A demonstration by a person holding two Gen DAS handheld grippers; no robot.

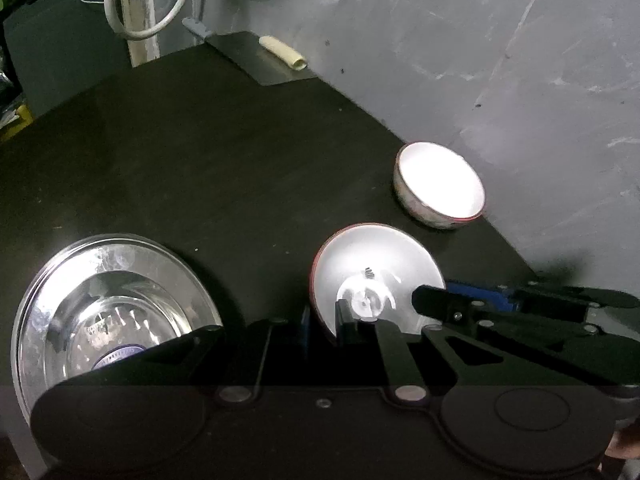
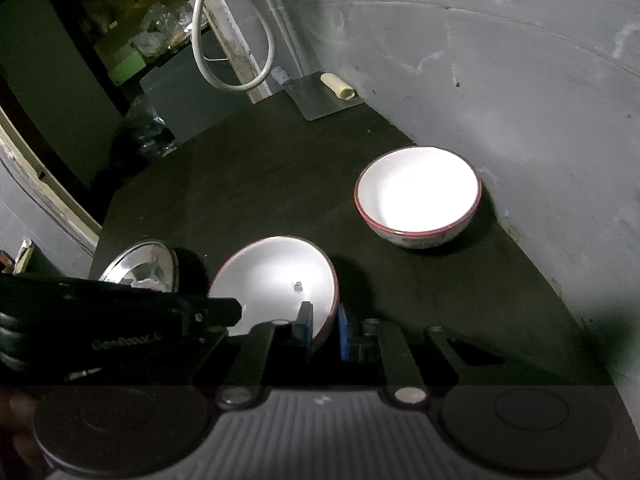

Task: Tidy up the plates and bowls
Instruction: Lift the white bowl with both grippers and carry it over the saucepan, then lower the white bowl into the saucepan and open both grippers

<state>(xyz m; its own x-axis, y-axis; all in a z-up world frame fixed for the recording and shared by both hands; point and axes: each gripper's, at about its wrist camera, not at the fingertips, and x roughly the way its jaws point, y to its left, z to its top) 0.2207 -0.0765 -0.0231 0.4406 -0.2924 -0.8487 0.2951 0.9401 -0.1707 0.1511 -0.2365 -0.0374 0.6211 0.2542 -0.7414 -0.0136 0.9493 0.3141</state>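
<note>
A white bowl with a red rim (image 1: 376, 268) (image 2: 272, 276) is tilted over the dark table, and both grippers hold it. My left gripper (image 1: 325, 326) is shut on its left rim, one blue pad outside and one finger inside. My right gripper (image 2: 325, 326) is shut on the opposite rim and reaches in from the right in the left wrist view. A small dark speck lies inside the bowl. A second white red-rimmed bowl (image 1: 440, 184) (image 2: 416, 196) stands upright near the wall. At the left a steel bowl (image 1: 108, 320) sits in a steel plate (image 1: 172, 264) (image 2: 140, 268).
The grey wall (image 1: 520, 80) runs along the table's right side, close behind the second bowl. At the far end lies a flat metal blade (image 1: 256, 60) (image 2: 320, 100) with a pale roll (image 1: 282, 53) on it. A white cable loop (image 1: 144, 8) hangs behind. The table's left edge drops off.
</note>
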